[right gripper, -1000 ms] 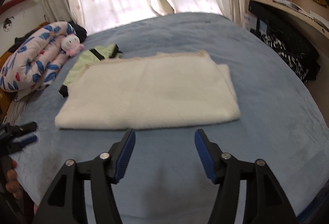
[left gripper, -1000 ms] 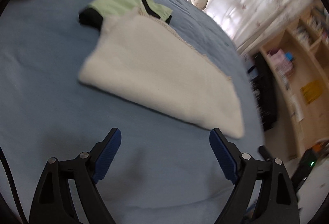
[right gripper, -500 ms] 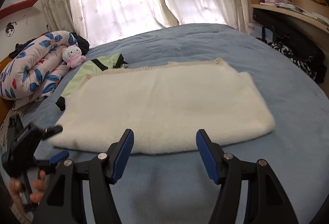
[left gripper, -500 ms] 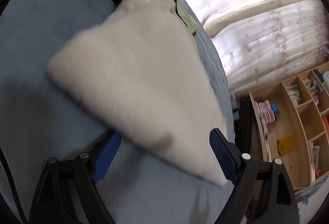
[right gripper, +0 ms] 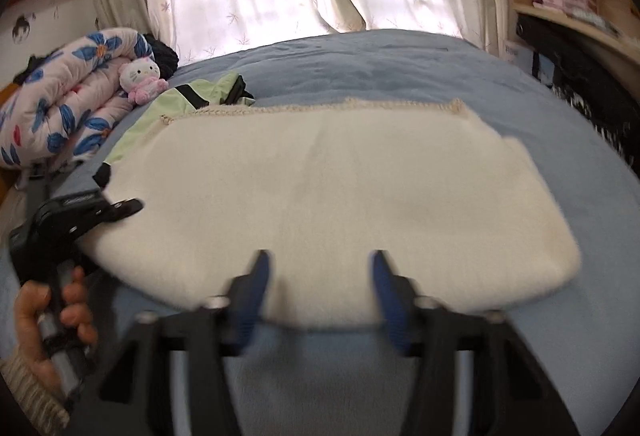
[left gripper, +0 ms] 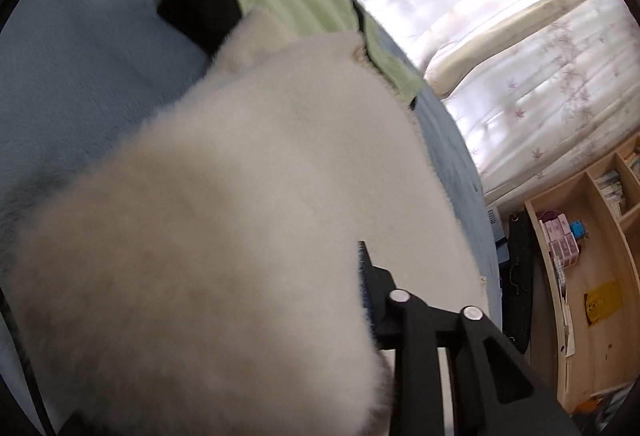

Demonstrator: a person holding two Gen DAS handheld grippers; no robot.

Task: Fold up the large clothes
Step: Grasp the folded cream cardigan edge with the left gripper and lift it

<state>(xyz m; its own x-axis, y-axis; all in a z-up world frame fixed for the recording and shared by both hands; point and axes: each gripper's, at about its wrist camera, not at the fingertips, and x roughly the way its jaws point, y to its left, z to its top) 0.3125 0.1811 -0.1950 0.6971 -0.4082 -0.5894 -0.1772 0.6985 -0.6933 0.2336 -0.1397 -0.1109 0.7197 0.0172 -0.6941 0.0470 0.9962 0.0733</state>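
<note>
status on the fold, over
Left claw just closed on cream garment, left edge. Right claw closing, jaws apart around near edge. Green garment tucked under far-left corner.

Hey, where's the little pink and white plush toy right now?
In the right wrist view the plush toy sits far left on the bed, leaning against the floral quilt, beside the green garment.

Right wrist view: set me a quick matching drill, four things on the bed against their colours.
Things:
1. fluffy garment
2. thin garment
3. plush toy
4. rolled quilt

Colours:
A. white with a pink outfit
B. cream
C. pale with blue flowers
D. light green with black trim

Pairs: 1-B, 2-D, 3-A, 4-C
</note>
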